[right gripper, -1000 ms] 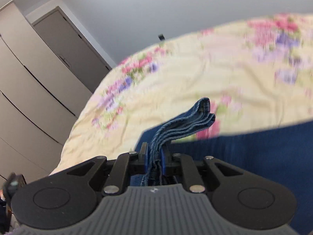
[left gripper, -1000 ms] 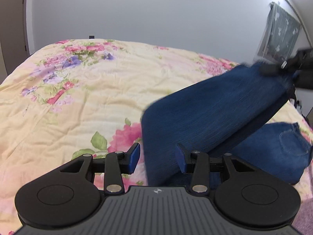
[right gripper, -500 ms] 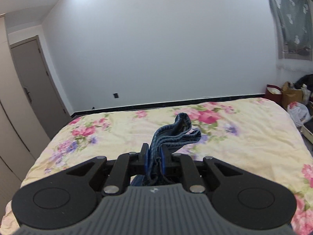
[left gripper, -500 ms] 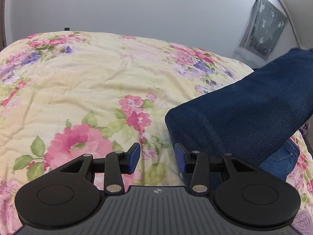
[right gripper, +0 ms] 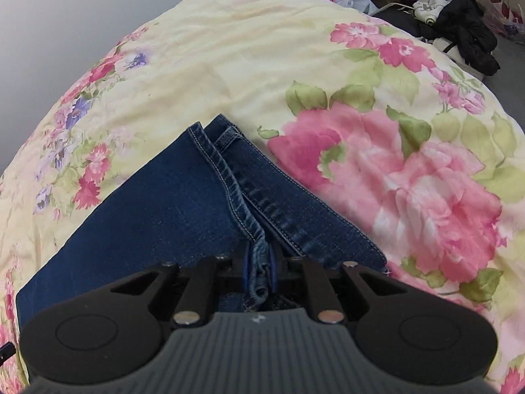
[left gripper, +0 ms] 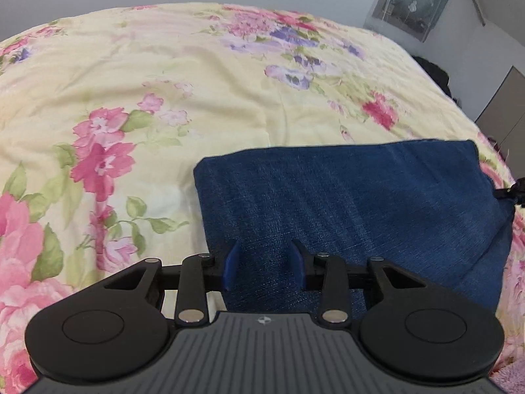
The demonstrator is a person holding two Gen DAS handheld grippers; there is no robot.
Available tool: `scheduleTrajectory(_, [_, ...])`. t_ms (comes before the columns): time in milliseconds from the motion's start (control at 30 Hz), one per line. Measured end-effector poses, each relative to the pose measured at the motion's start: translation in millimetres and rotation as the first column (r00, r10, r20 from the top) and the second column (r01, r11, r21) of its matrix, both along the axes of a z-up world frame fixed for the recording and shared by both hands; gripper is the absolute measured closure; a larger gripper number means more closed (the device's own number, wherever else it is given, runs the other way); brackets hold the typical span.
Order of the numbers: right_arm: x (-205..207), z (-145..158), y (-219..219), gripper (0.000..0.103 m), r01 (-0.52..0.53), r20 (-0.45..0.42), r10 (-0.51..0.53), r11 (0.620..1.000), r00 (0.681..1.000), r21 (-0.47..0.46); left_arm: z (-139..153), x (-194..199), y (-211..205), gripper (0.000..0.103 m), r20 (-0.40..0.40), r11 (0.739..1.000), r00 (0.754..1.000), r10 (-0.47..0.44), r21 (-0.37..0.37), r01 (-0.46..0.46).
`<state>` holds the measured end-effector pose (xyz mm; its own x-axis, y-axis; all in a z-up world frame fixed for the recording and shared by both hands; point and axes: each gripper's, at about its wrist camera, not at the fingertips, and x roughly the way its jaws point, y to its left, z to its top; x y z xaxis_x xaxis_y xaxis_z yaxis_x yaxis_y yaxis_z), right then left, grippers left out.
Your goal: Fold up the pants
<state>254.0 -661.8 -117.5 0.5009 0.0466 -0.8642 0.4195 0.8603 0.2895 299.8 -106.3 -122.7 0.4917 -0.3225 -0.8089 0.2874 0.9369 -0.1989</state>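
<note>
- The pants [left gripper: 354,203], dark blue denim, lie folded on the bed [left gripper: 203,92], whose pale yellow cover is printed with pink and purple flowers.
- The left gripper [left gripper: 264,262] hangs over the near part of the folded denim; its fingers [left gripper: 231,261] stand partly apart, having just been closing, with cloth below and between them but no pinch visible.
- The right gripper [right gripper: 259,267] has its fingers nearly together, clamped on a bunched stitched hem of the pants [right gripper: 183,203].
- From that grip the hemmed edges run away across the bed [right gripper: 249,65].
- A heap of clothes and bags [right gripper: 436,3] sits beyond the bed's far edge.
</note>
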Motion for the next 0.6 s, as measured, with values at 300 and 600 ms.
scheduleTrajectory(300, [7,57,19,0.097,-0.132,0.058,0.138,0.986,0.989,-0.097,-10,0,-6,0.065,0.009,1.0,1.0,0.016,0.02,-0.016])
scheduleTrajectory(600, [13,51,11,0.099,-0.154,0.025,0.161,0.969,0.987,-0.191,-14,8,-18,0.065,0.008,0.999,1.0,0.027,0.023,-0.027])
